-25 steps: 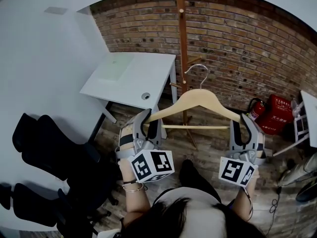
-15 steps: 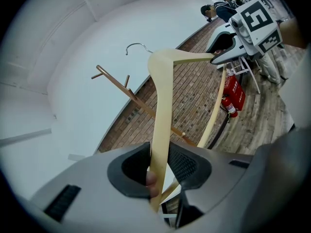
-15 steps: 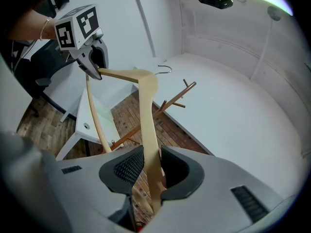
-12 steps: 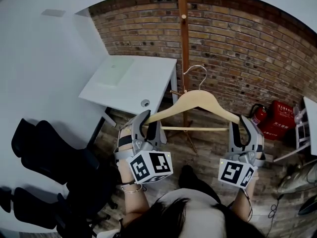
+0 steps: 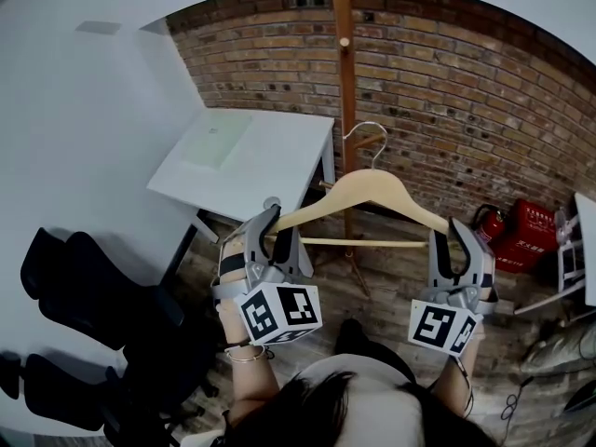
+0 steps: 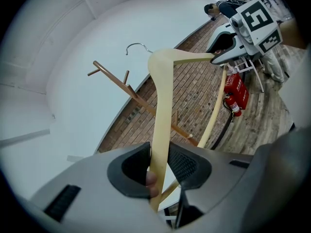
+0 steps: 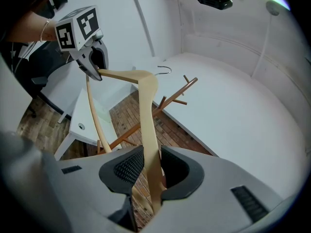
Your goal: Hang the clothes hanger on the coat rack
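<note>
The wooden hanger (image 5: 368, 194) was held level in front of the coat rack (image 5: 346, 73), one end in each gripper, with its crossbar hanging below the arms. The left gripper (image 5: 281, 225) had its jaws closed on the hanger's left arm. In the left gripper view (image 6: 158, 160) the pale wood ran straight up between the two dark pads, which pressed on it from both sides. The right gripper (image 5: 450, 240) gripped the right arm the same way. In the right gripper view (image 7: 151, 166) the pads sat tight against the wood.

The metal hook (image 5: 366, 142) rose from the middle of the hanger, just right of the coat rack's pole and level with its lower pegs. In both gripper views the hook stood clear of the pegs and rested on none of them.

Left of the coat rack stood a white table (image 5: 270, 156), and behind the rack ran a brick wall (image 5: 447, 91). A fire extinguisher (image 5: 484, 220) sat on the floor well to the rack's right.
</note>
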A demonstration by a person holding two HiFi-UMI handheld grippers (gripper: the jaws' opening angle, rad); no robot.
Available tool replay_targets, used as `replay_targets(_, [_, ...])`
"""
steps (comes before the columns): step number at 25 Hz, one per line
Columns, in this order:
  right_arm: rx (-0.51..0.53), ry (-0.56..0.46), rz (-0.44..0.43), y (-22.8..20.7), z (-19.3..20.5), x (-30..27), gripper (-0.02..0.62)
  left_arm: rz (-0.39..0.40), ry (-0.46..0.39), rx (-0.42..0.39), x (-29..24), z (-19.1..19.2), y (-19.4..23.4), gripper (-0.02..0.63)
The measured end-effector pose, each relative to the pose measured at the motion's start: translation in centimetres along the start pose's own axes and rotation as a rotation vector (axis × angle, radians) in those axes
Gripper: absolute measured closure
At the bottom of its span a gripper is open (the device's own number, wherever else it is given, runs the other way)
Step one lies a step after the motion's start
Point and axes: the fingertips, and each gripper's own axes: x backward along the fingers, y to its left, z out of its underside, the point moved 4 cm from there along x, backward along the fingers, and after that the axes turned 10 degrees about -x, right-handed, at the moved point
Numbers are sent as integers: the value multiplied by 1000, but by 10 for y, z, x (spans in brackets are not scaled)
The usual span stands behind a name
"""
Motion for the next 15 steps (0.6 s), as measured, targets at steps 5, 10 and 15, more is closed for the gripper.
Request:
replay_targets(5, [-7,-19,4,-5,-1,-19,476,-11,10,3,-15,0,5,497])
replay_targets(10, [-10,-28,-7,-9,-1,-38,476,-14,24,5,-31,-1,11,497])
replay_targets(15, [-10,-44,-8,-15,1,-59,476,-24,31,5,-48,-4,16,497])
